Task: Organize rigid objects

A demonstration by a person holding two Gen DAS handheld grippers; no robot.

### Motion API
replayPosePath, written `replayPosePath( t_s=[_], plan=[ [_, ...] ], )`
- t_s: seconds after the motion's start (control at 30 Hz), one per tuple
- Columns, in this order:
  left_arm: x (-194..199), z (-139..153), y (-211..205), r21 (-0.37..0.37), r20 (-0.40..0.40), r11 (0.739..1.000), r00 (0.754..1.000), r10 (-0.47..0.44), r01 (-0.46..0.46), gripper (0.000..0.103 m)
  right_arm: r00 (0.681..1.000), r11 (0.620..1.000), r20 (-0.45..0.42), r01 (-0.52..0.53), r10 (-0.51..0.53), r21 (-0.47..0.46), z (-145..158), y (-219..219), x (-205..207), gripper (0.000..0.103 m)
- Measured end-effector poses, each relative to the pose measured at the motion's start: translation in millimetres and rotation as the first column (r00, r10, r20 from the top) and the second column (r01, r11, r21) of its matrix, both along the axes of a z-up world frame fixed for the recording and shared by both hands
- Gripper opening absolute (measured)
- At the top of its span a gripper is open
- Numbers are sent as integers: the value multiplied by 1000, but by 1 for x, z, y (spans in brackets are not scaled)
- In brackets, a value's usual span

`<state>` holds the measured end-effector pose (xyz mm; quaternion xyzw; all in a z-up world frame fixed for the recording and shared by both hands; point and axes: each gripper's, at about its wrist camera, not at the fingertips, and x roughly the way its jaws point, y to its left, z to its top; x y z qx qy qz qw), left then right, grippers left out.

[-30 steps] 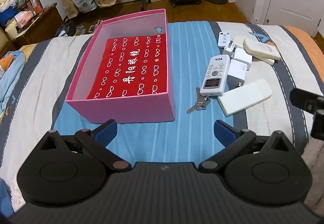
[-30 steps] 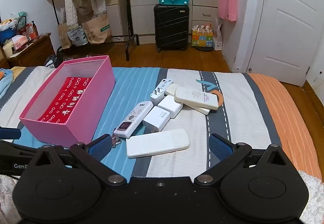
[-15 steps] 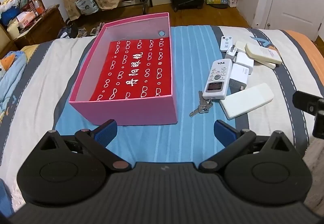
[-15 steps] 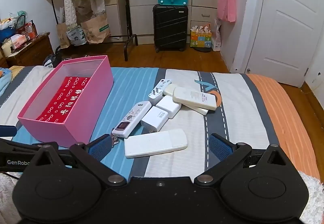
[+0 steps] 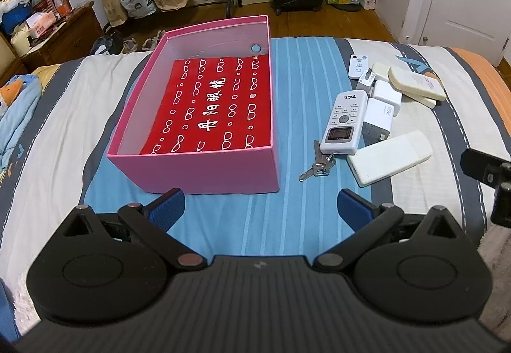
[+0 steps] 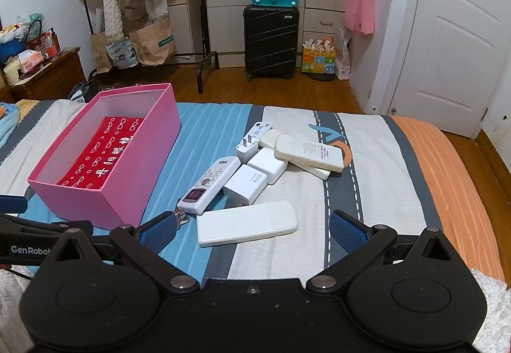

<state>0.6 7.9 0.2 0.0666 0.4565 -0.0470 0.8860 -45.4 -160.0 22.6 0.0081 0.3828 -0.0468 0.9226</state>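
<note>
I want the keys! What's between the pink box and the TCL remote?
In the left wrist view, only blue striped bedding; the keys lie nearer, by the TCL remote, right of the pink box.

Black suitcase (image 6: 270, 41) (upright) beside white door (image 6: 447, 43).

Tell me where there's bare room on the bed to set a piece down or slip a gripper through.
Free: the blue striped strip between the pink box and the TCL remote; the orange band right of the pile. Crowded: keys, TCL remote, chargers and white remotes lie touching or overlapping.
</note>
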Motion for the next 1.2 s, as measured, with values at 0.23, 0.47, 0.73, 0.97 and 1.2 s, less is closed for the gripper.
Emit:
replayPosePath(
  t_s=[0.23,0.47,0.73,0.97,1.2],
  plan=[
    [1,-2,-1,0,-6,1000,1000,2,-2,103,1000,1000,-5,-2,2,-4,-2,0,0,103],
    [1,-3,-1,-3,-8,1000,1000,4,-4,103,1000,1000,-10,-7,7,-8,-3,1,2,103],
    [1,-4,0,-5,-10,1000,1000,5,-5,103,1000,1000,-16,-11,11,-15,-5,3,3,103],
    [3,-6,1,-8,-15,1000,1000,8,-8,103,1000,1000,-19,-12,12,-23,-6,4,3,103],
    [3,-5,2,-9,-15,1000,1000,7,-7,103,1000,1000,-20,-14,13,-23,-6,4,3,103]
  ],
)
